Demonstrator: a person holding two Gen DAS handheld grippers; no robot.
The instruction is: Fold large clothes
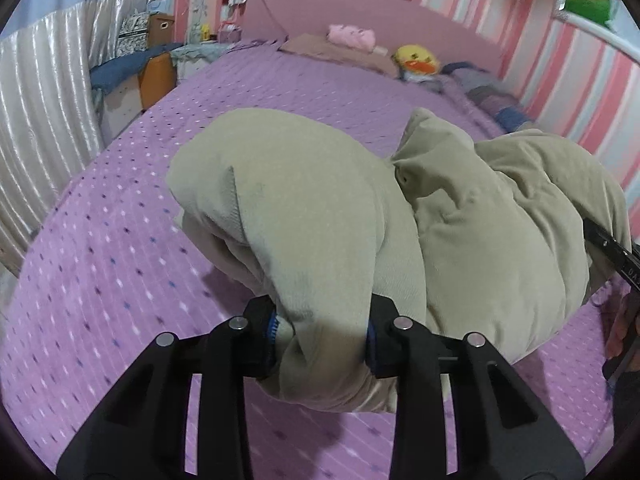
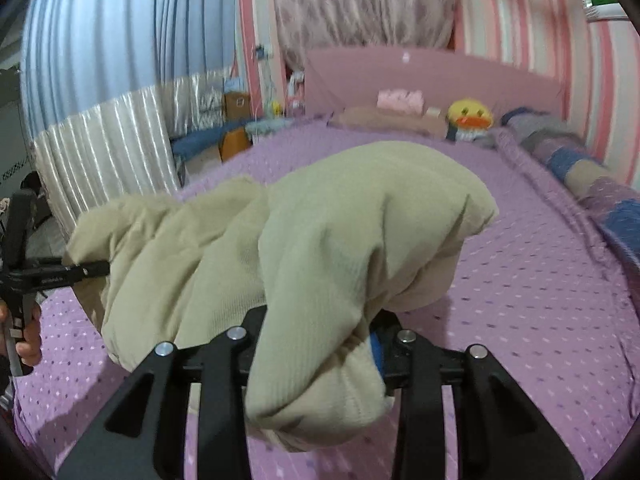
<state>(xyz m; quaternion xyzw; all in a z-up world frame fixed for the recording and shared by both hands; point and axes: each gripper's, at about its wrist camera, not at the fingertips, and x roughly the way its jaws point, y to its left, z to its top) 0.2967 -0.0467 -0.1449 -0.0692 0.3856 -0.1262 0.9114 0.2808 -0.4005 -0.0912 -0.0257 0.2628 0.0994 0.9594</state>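
Note:
A large beige garment [image 1: 360, 216] hangs bunched above the purple bedspread [image 1: 100, 264]. My left gripper [image 1: 322, 336] is shut on a thick fold of its near edge. My right gripper [image 2: 320, 344] is shut on another fold of the same garment [image 2: 320, 240]. The cloth sags between the two grippers. The right gripper shows at the right edge of the left wrist view [image 1: 612, 248], and the left one at the left edge of the right wrist view [image 2: 56, 274]. The fingertips are buried in cloth.
A yellow duck toy [image 1: 416, 60], a pink plush [image 1: 352, 36] and a tan pillow [image 1: 328, 50] lie at the pink headboard [image 1: 360, 12]. A folded patchwork blanket [image 2: 580, 160] runs along the striped wall. Boxes and curtains [image 1: 40, 112] stand left of the bed.

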